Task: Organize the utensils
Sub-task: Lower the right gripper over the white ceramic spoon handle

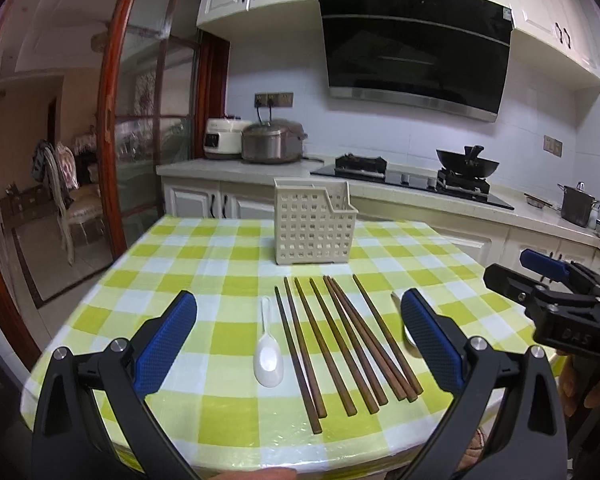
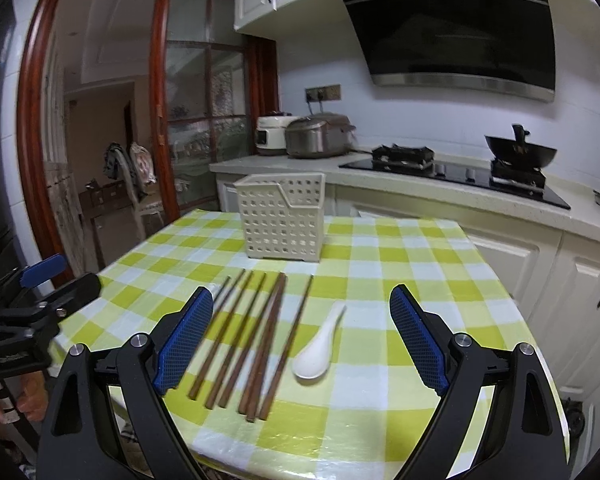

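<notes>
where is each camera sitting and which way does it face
Left wrist: sits on the left claw, open, facing the basket; chopsticks ahead, the right claw at its right edge.
Right wrist: sits on the right claw, open, facing the basket; the left claw at its left edge.
Both show the basket, chopsticks and checked table.

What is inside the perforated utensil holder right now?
Nothing shows above the utensil holder's rim or through its holes; its floor is hidden. The chopsticks lie on the tablecloth.
</notes>
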Available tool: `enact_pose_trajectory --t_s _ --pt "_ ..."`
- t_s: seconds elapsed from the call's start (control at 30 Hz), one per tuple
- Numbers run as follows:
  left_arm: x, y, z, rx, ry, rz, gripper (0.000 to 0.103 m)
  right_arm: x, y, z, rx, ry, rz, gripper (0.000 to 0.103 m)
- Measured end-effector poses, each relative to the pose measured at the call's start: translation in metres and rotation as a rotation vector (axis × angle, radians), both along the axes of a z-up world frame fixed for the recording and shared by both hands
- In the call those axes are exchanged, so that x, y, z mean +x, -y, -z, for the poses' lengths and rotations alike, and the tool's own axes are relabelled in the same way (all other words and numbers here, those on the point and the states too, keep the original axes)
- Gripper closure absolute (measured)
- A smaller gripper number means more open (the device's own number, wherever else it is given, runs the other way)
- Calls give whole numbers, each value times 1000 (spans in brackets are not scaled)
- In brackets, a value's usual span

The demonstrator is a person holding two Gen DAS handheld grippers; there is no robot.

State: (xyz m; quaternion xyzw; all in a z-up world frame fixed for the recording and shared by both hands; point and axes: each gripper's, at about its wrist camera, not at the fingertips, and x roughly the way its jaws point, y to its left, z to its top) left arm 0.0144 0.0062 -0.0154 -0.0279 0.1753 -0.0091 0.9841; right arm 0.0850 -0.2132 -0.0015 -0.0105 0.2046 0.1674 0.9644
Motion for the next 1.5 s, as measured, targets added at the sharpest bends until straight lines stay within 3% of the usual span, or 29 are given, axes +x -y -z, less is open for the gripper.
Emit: enact_pose_trajectory --t_s 0.3,0.5,0.57,0.7,0.87,1.03,1.13,1.27,1.5 --pt "48 -24 23 -45 -155 -25 4 51 2 27 -16 -143 51 18" --pt "92 -42 50 -111 -318 -19 5 90 -10 49 -56 -283 76 18" --pt "112 -48 61 -127 -415 -5 5 104 -13 57 -46 -343 71 18" --pt "138 -52 68 -108 -478 -2 5 127 -21 69 -67 -400 83 19" --pt "169 -48 72 -48 -563 7 5 153 -23 82 -96 -470 108 43" --pt "197 -43 77 -48 -627 40 5 169 -30 89 -109 -523 89 56" --pt "211 -43 79 -45 -648 46 13 177 -33 92 -113 -554 76 62" --pt "227 -48 85 -72 -696 62 38 185 -34 98 -109 -585 68 65" --pt "228 -51 84 -46 -697 64 58 190 -35 99 -107 -588 48 65"
